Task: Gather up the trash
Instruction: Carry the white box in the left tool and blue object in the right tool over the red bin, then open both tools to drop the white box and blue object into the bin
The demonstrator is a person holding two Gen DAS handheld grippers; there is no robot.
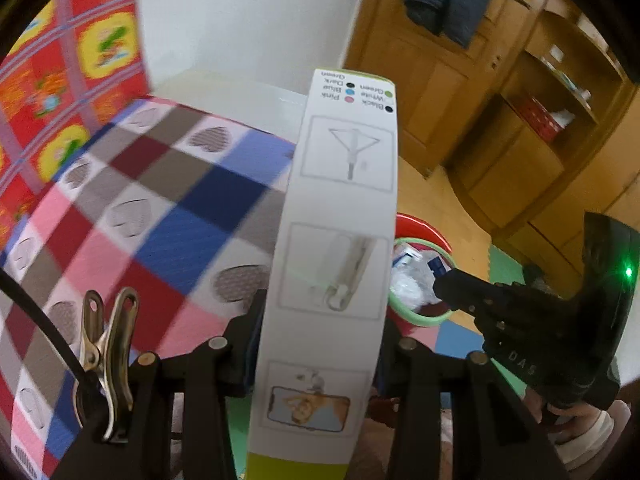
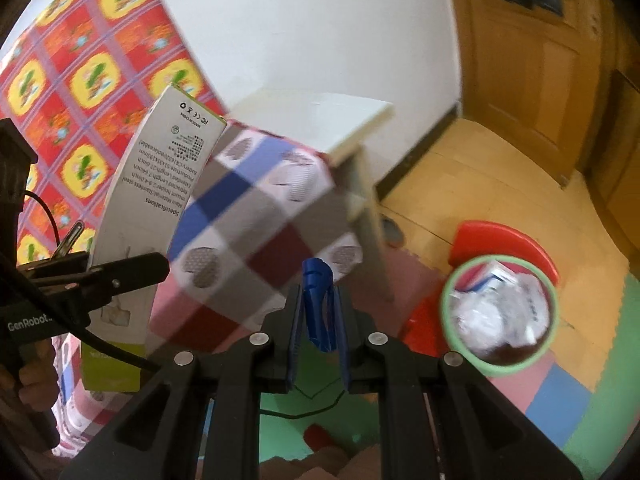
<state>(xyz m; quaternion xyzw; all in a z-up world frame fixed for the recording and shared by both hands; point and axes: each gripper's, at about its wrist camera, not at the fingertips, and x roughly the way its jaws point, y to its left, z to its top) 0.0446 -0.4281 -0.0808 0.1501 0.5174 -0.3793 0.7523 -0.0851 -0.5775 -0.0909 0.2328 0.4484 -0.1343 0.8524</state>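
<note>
My left gripper (image 1: 320,344) is shut on a long white carton with green ends (image 1: 344,208), which stands up between its jaws and hides much of the view. The right wrist view shows that carton (image 2: 160,184) at the left, with the left gripper (image 2: 132,272) clamped on it. My right gripper (image 2: 318,304) is shut on a small blue plastic piece (image 2: 316,280). From the left wrist, the right gripper (image 1: 448,284) hangs just over a green-rimmed bin (image 1: 424,322). The bin (image 2: 445,308) is full of crumpled white wrappers and sits low right of my right gripper.
A red stool (image 2: 500,236) stands behind the bin on coloured foam floor mats (image 2: 600,360). A checked cloth with hearts (image 1: 160,208) covers a surface at left, beside a small white table (image 2: 320,120). Wooden cabinets (image 1: 520,120) fill the right. A metal clip (image 1: 108,340) holds a cable.
</note>
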